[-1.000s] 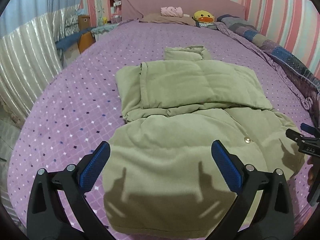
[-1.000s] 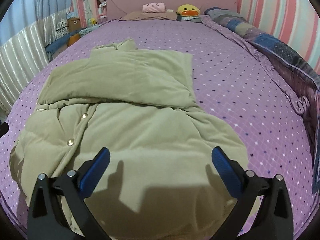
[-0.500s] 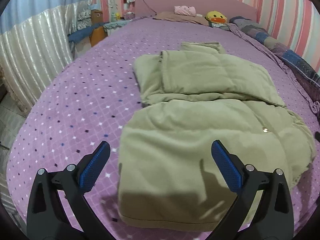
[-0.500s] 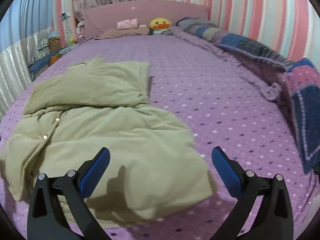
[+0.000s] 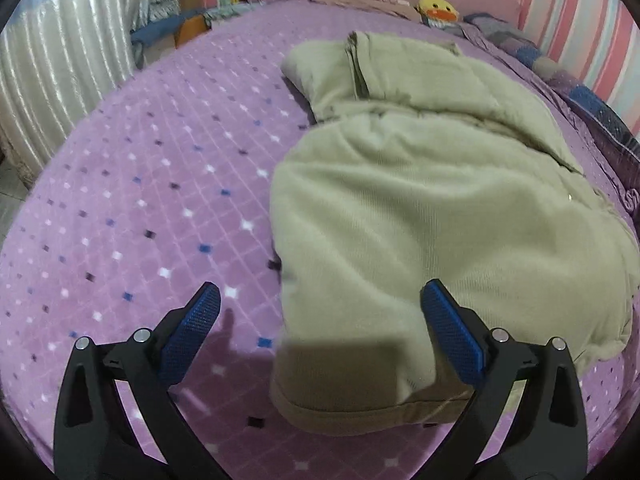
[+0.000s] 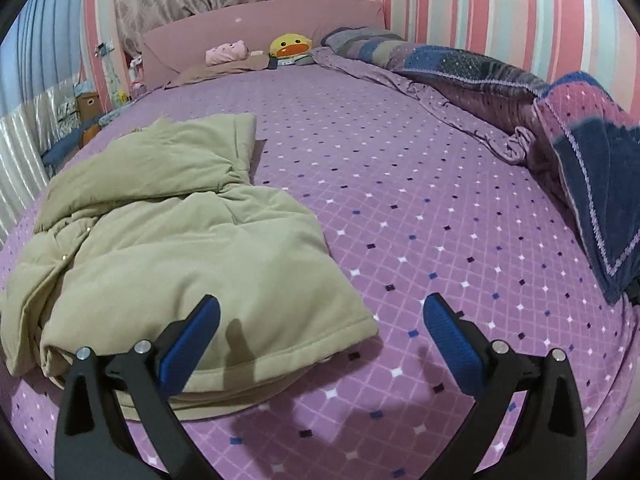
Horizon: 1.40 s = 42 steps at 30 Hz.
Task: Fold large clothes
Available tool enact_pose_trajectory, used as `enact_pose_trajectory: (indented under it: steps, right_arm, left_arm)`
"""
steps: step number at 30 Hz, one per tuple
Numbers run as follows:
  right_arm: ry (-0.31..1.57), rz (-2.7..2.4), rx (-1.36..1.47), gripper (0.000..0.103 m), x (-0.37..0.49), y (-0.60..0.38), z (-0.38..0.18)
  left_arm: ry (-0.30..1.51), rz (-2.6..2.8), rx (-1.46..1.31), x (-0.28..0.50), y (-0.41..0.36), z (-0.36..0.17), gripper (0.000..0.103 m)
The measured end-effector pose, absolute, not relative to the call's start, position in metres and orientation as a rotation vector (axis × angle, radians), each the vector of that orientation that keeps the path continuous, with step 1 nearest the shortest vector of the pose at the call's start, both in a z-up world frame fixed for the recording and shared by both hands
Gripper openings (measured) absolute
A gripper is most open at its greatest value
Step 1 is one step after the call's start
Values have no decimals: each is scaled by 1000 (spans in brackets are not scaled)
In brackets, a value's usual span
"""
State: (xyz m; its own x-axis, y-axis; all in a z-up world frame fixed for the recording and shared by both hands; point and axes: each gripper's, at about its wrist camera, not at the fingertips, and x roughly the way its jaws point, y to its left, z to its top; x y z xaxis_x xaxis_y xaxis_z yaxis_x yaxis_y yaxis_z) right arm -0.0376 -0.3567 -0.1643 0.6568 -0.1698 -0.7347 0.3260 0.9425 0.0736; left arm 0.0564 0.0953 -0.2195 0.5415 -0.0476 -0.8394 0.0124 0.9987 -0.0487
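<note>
Jacket, olive and padded, lies on the purple bed, its upper part already doubled over the body and its hem nearest both cameras. Left gripper hangs over the hem's left corner, fingers spread wide and holding nothing; right gripper sits likewise over the right corner, fingers wide and empty.

Risks noted:
- The padding is thick; a shallow bite at the hem would likely take only the top layer and let the lower one drag.
- Uneven lift between the two corners would probably skew the fold.
- The bunched front by the snap buttons may spill sideways when moved.

Containers: a cardboard box stands beside the bed; its contents cannot be made out at this distance.
</note>
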Motion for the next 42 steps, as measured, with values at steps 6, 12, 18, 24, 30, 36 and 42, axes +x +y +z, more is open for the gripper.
enact_pose_trajectory:
  steps: [6, 12, 18, 24, 30, 36, 42]
  right_arm:
    - [869, -175, 242, 101, -24, -365, -183]
    - [947, -76, 315, 101, -9, -373, -217]
    - [950, -1, 382, 90, -9, -380, -230]
    - [943, 84, 348, 43, -11, -365, -219]
    - [981, 88, 370, 49, -1, -362, -228]
    - [968, 64, 386, 28, -2, -355, -223]
    - [893, 69, 359, 17, -32, -347, -191]
  left_arm:
    - [1020, -65, -10, 63, 84, -235, 100]
    - [1045, -80, -33, 65, 84, -242, 100]
    - [1011, -74, 19, 58, 76, -238, 100]
    - [1031, -148, -16, 50, 66, -225, 51]
    - [1058, -156, -66, 51, 71, -230, 48]
    - [1040, -126, -36, 43, 62, -225, 22]
    - [983, -157, -112, 20, 75, -194, 14]
